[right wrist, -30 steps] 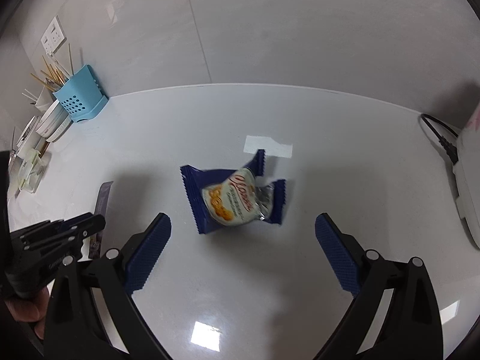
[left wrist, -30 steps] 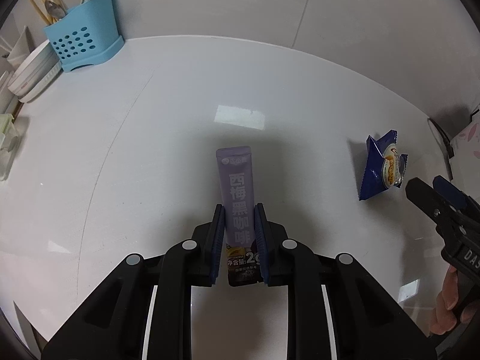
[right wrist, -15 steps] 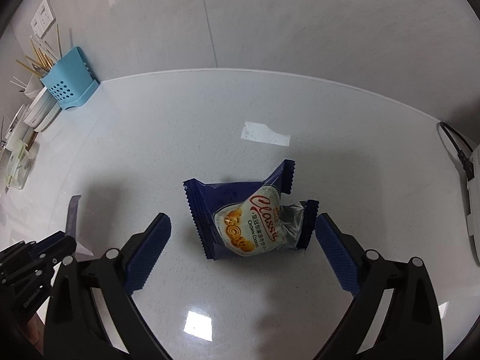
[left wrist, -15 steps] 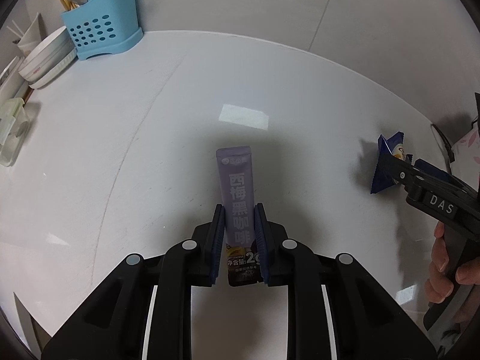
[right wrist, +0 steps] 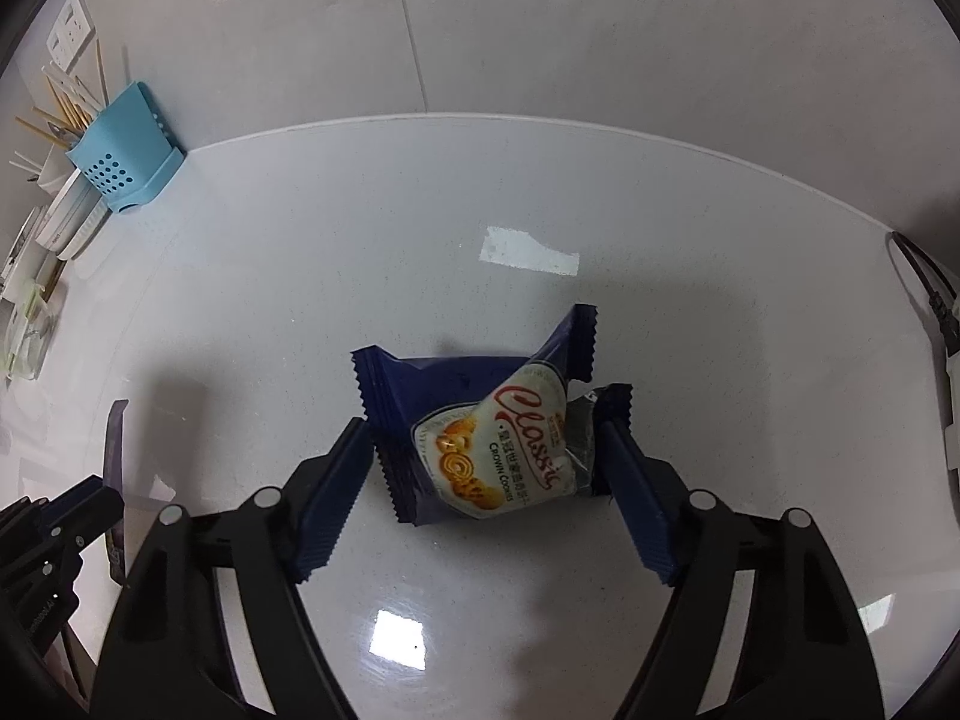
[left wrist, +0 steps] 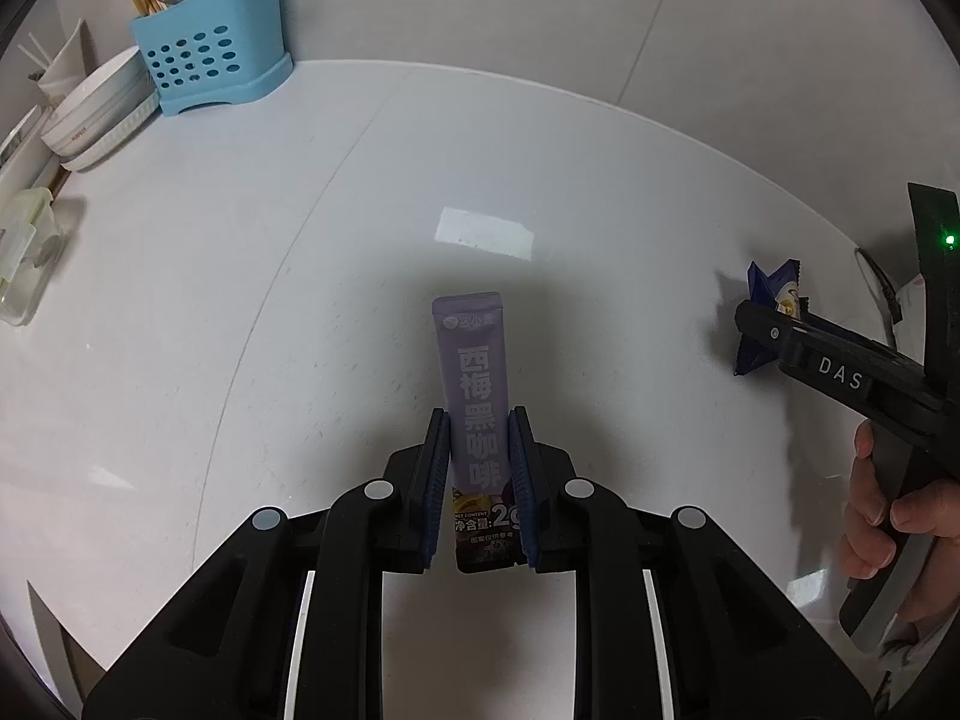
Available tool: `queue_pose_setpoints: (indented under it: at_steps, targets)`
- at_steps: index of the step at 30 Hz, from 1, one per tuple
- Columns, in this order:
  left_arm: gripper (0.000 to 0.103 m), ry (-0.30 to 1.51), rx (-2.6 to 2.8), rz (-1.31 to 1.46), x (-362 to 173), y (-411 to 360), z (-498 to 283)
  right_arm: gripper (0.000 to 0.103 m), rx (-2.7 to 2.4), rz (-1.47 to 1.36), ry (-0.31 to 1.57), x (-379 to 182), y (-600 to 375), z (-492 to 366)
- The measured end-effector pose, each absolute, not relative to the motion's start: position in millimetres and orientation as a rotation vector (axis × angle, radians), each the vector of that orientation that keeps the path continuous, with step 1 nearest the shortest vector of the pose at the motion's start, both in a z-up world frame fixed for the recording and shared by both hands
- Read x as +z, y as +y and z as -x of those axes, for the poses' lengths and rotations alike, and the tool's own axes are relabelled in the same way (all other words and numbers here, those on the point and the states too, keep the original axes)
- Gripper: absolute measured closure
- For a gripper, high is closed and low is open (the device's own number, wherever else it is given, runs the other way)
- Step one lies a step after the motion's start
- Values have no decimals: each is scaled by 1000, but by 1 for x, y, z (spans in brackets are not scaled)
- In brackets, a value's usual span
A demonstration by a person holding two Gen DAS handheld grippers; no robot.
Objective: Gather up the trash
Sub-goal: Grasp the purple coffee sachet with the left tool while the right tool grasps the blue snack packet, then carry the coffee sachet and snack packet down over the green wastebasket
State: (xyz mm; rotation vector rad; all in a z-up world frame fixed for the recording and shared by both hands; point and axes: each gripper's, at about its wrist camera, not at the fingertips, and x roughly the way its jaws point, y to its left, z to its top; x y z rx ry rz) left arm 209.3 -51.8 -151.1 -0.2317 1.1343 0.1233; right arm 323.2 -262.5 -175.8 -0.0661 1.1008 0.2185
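My left gripper (left wrist: 479,426) is shut on a purple coffee stick packet (left wrist: 474,384) and holds it above the white counter (left wrist: 240,300). My right gripper (right wrist: 487,420) has its blue pads touching both ends of a dark blue "Classic" cookie wrapper (right wrist: 480,420) lying on the counter. The wrapper also shows at the right in the left wrist view (left wrist: 774,306), partly hidden behind the right gripper (left wrist: 828,360). The purple packet's edge shows at the left in the right wrist view (right wrist: 114,438).
A blue utensil holder (left wrist: 210,66) with chopsticks stands at the back left by stacked white bowls (left wrist: 96,114) and a clear lidded box (left wrist: 24,252). A black cable (right wrist: 924,282) and a white device lie at the right edge. A tiled wall runs behind.
My right gripper has moved forward around the cookie wrapper and narrowed from wide open until its pads meet the wrapper's ends. The left gripper keeps holding the purple packet and has shifted slightly.
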Motion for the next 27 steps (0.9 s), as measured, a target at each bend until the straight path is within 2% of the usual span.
queue_pose_setpoints:
  at_steps: [3,12,27]
  targets:
    - [84,1135,120,232,-151,-53,-210,38,226,66,1096,-174,-263,-322]
    - [84,1131,114,227,-150,-53,-209,48,234,65,1086,-169,-264,-317]
    - [83,1115,88,203,-142,-63,-204,49,223,26,1071,-154,-281,-300]
